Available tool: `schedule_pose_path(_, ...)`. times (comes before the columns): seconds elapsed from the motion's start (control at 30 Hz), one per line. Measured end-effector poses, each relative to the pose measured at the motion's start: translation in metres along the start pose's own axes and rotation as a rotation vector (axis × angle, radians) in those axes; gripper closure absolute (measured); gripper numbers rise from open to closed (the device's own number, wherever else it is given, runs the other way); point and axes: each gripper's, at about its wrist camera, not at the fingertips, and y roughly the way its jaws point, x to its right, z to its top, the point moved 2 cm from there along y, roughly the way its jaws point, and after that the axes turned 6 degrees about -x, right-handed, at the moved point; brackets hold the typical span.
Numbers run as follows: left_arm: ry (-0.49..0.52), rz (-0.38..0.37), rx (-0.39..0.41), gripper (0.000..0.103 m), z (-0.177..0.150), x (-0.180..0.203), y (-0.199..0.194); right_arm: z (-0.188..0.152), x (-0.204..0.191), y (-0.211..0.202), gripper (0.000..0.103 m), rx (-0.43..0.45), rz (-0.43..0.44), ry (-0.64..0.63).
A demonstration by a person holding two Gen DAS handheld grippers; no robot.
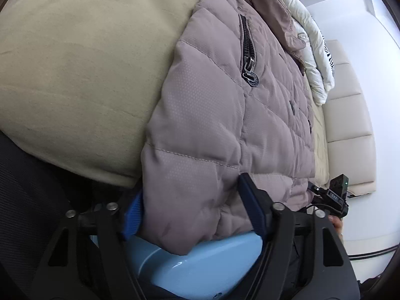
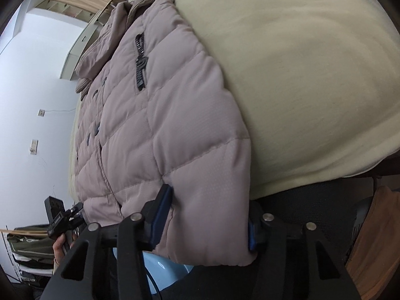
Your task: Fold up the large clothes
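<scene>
1 mauve quilted puffer jacket (image 1: 225, 115) lies spread on a bed under a beige sheet (image 1: 75, 75), its hem hanging over the near edge. 2 tools grip that hem: the left hand-held gripper (image 1: 192, 215) pinches 1 corner, the right hand-held gripper (image 2: 207, 222) pinches the other. 1 white garment (image 1: 312, 50) lies beyond the jacket, with 1 pale blue stool (image 1: 195, 262) below. The thick, slippery padding could slide from either grip as it is lifted, or the fold could spring back open.
</scene>
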Motion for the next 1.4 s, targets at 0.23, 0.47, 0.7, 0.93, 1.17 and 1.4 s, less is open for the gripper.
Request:
schedule_pose_path(0.23,-0.01,-0.074,-0.015,0.081,0.005,0.007,-0.003,-0.001,-0.014,0.001,0.077,-0.034,-0.001,-0.06)
schedule_pose_path(0.47,0.096,-0.03,-0.005,0.099,0.002,0.024,-0.027,-0.009,-0.035,-0.008,0.093,-0.014,-0.051,-0.129)
schedule_pose_path(0.7,0.055,-0.137,0.027,0.1,0.006,0.032,-0.059,-0.013,-0.053,-0.041,0.094,0.062,0.013,-0.132)
schedule_pose_path(0.93,0.046,-0.329,0.151,0.101,0.05,0.068,-0.121,0.026,-0.094,-0.096,0.095,0.217,0.192,-0.153)
schedule_pose_path(1.17,0.11,-0.444,0.31,0.1,0.146,0.118,-0.17,0.114,-0.142,-0.14,0.095,0.418,0.268,-0.186)
schedule_pose_path(1.4,0.126,-0.449,0.392,0.1,0.283,0.166,-0.174,0.228,-0.194,-0.144,0.095,0.555,0.17,-0.22)
